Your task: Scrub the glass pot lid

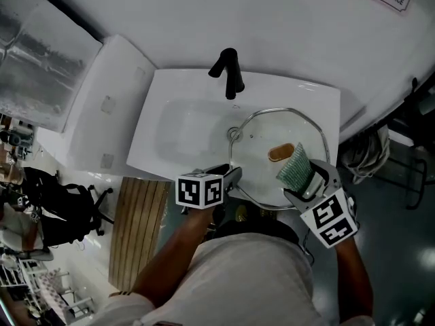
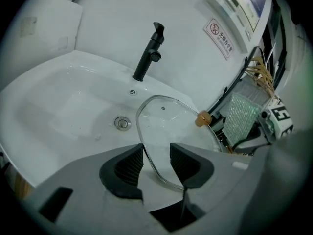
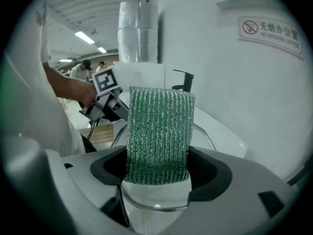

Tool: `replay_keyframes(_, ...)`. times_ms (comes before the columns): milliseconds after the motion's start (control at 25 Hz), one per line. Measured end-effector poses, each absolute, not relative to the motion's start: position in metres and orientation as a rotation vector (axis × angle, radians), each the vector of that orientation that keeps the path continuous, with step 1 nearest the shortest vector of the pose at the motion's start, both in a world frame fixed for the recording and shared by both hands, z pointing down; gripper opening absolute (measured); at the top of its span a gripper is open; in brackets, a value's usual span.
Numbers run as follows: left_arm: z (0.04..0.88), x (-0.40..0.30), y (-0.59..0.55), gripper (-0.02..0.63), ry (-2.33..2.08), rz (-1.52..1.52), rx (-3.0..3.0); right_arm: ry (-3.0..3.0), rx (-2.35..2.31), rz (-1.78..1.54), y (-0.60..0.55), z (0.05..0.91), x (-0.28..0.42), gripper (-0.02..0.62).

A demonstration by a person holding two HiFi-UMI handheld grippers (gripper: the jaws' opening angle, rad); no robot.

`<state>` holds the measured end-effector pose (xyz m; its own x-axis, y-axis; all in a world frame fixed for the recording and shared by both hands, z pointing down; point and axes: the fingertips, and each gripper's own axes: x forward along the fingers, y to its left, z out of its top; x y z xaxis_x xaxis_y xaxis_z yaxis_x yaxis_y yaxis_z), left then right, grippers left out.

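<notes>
The round, metal-rimmed glass pot lid point(image 1: 258, 156) lies tilted over the 3 o'clock side of the white ceramic sink point(image 1: 178, 90), with the slim black tap point(image 1: 230, 73) at the basin's 12 o'clock. The left gripper point(image 1: 234, 179) has the lid's rim between its ribbed pads at about 8 o'clock on the lid. The rim crosses the gap at a slant and bears on both pads — a grip, by the look of it, if a skewed one. The right gripper point(image 1: 304, 184) is clamped on a green ribbed scouring pad point(image 1: 294, 168), which juts ahead of the jaws at the lid's 4 o'clock, just beside the small tan knob point(image 1: 281, 152). Whether the pad touches the glass cannot be told.

The step in hand seems to be the scrubbing itself. To do it well, the person should lay the pad's broad face flat on the glass (not its edge) and work in short arcs round the knob and out to the rim. Pressure should be light — the left hold is on a thin rim, so a hard push could lever the lid loose.
</notes>
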<state>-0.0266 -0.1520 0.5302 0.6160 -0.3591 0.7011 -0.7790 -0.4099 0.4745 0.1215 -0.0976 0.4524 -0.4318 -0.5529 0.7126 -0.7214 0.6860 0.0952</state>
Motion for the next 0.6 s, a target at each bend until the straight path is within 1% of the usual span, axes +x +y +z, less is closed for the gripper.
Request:
replay_keyframes(280, 0.529, -0.026, -0.153, 0.183, -0.898, 0.638, 2.018, -2.035, 0.796, 0.081, -0.066, 0.481, 0.088, 0.348)
replay_keyframes(600, 0.529, -0.026, -0.153, 0.183, -0.901, 0.643, 2.015, -2.013, 0.752, 0.045, -0.059, 0.498, 0.078, 0.348)
